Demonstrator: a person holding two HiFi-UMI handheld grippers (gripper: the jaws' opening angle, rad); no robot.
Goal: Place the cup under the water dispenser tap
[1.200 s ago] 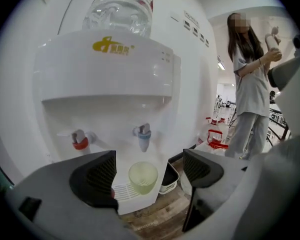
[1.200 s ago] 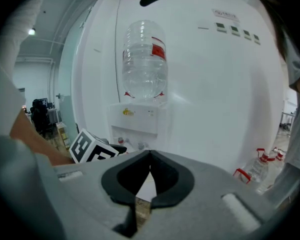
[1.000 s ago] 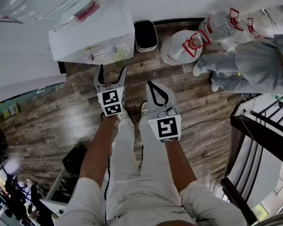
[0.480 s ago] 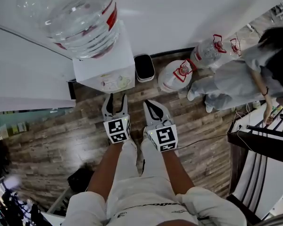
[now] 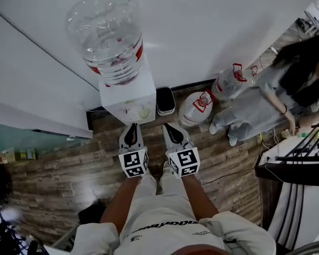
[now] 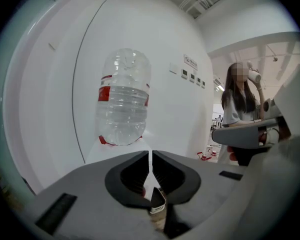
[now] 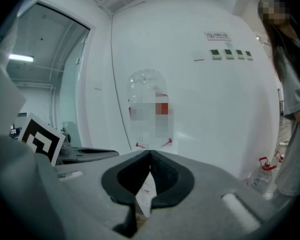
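Water dispenser point(image 5: 127, 97), white, with a large clear bottle point(image 5: 107, 33) upturned on top, stands against a white wall. Just in front of it, above the wooden floor point(image 5: 58, 169), the person holds both grippers side by side, pointing toward it. The left gripper point(image 5: 131, 129) has just been closing its jaws, which stand together with nothing between them. The right gripper point(image 5: 170, 129) has its jaws meeting at the tips, also empty. Where the cup is, no view shows. A small black bin point(image 5: 165, 100) sits just right of the dispenser.

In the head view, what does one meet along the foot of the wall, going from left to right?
water dispenser → black bin → water jug → second water jug → person
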